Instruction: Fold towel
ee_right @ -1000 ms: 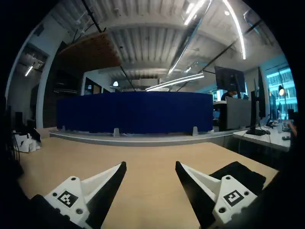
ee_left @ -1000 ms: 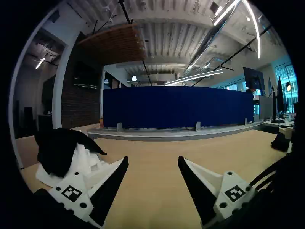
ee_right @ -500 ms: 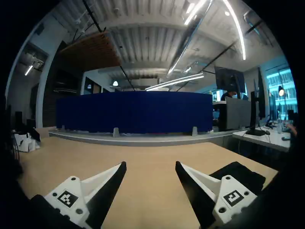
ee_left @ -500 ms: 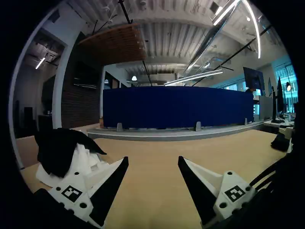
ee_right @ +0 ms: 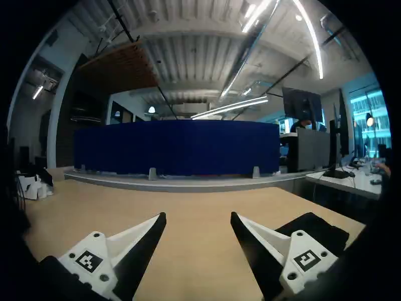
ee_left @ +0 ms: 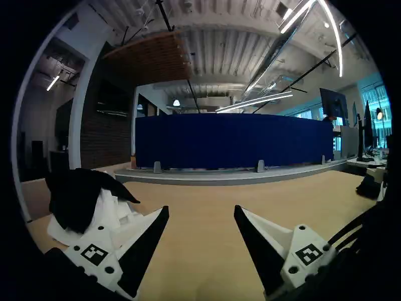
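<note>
right gripper view has the dark towel (ee_right: 321,228) lying flat on the table (ee_right: 200,198), to the right of the right hand-held gripper (ee_right: 198,215) and partly behind its right finger. its fingers are apart, empty. the left hand-held gripper (ee_left: 200,207) is also apart, with the towel far to its right. we judge the right one nearer; it needs a swing right.

Open-plan office: a long dark-blue fabric partition (ee_left: 233,140) backs the pale wooden bench (ee_left: 200,215); right of the partition stand black flat monitors (ee_right: 302,104) on white desks (ee_right: 351,183); above it, long strip lights (ee_right: 228,108) under a bare ribbed ceiling (ee_right: 200,50).
</note>
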